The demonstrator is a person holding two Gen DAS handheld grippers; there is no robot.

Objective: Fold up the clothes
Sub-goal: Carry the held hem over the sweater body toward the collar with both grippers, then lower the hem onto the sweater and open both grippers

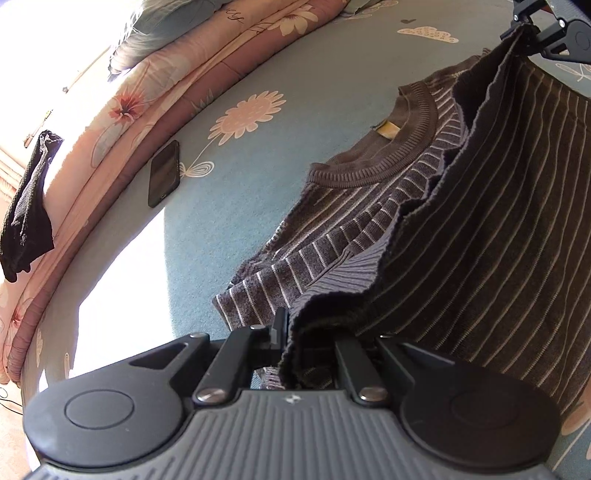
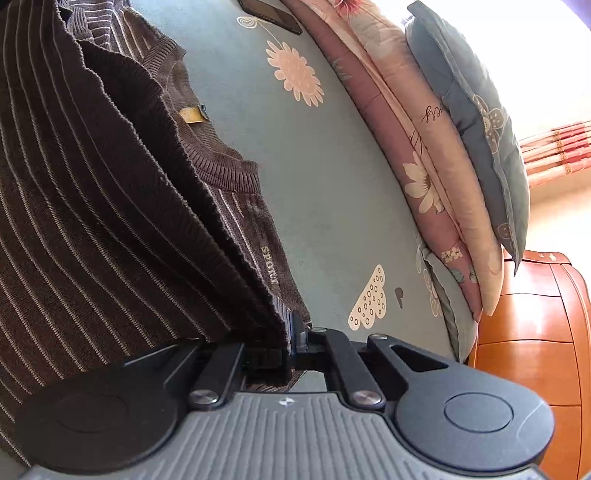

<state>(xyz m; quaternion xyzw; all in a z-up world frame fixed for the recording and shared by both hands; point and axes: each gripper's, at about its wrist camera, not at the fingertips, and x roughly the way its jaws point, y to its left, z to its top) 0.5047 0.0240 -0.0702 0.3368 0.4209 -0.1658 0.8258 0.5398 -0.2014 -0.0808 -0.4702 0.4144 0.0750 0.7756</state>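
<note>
— Hidden ahead of the left gripper (image 1: pixel 286 332)? Fingertips, buried in the lifted hem of the brown striped sweater (image 1: pixel 480 240).

— Same at the right gripper (image 2: pixel 290 343): pads lost under the knit fold. Woven lettering just beyond, too small to read.

— Far left, dark cloth (image 1: pixel 27 206), kind unclear, washed out by glare.

— Phone (image 2: pixel 273 16), far ahead, cut by the top edge. Wooden cabinet (image 2: pixel 535 332), off right, cropped too.

My left gripper (image 1: pixel 291 343) pinched the striped sweater's (image 1: pixel 369 206) hem at lower centre. A phone (image 1: pixel 164 173) lay at centre left.
</note>
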